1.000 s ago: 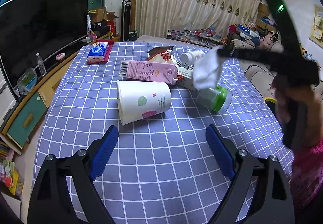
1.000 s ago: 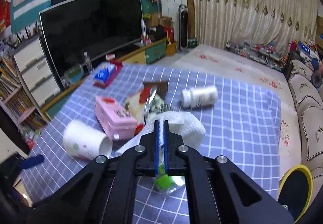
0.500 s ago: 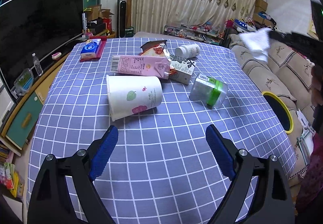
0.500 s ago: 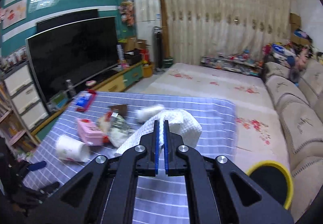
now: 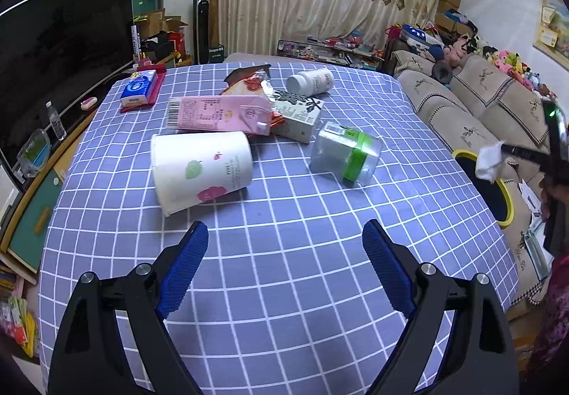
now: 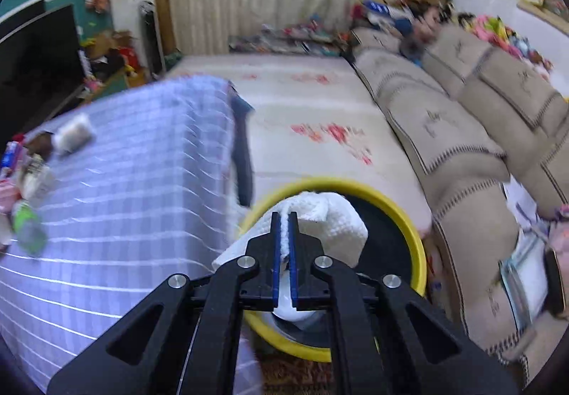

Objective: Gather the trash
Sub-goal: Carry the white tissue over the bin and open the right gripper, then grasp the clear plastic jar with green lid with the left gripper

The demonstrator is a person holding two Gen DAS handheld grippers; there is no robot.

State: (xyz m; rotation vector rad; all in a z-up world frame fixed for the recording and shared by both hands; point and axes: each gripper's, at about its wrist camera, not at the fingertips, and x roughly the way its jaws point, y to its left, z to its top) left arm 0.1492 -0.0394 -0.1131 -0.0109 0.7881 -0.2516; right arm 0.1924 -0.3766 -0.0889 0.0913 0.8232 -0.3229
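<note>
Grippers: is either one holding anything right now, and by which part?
The right gripper pinches a crumpled white tissue by one bunched edge, over the yellow-rimmed bin. The left gripper is open, empty.

Beige curtains (image 5: 320, 3), sofa (image 5: 480, 110), perhaps television (image 5: 60, 49)

Even indoor light fills both views, with soft shadows under the paper cup (image 5: 201, 170) and plastic jar (image 5: 345, 156). The left view is sharp; the right is motion-blurred, smearing the worktop (image 6: 124, 181) grid. Fisheye bending curves the edges, and the corners are black.

Cup (image 5: 201, 171) left of jar (image 5: 345, 154); carton (image 5: 217, 114) behind cup.
</note>
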